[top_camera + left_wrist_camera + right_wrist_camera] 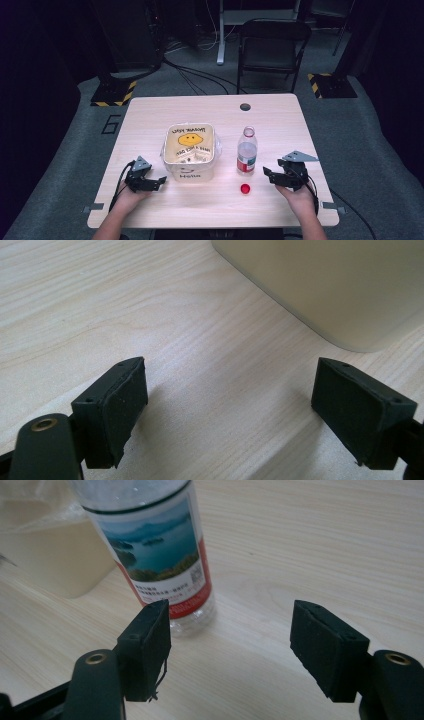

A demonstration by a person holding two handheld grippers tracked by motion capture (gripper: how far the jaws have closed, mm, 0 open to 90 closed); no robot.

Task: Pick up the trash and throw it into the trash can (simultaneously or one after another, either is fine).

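Note:
A clear plastic bottle (246, 150) with a red-edged picture label stands upright on the table, its neck uncapped. Its red cap (245, 188) lies on the wood in front of it. My right gripper (267, 174) is just right of the bottle, open, nothing between its jaws. In the right gripper view the bottle (160, 555) stands ahead of the left jaw, apart from my right gripper (230, 640). My left gripper (161, 180) rests open at the bin's near left corner. In the left gripper view my left gripper (230, 402) has bare wood between its jaws.
A cream bin (190, 152) lined with a clear bag and a yellow-face sheet stands mid-table; its wall (340, 285) fills the upper right of the left gripper view. The table (210, 112) has a cable hole (245, 107) at the back. A chair (272, 47) stands beyond.

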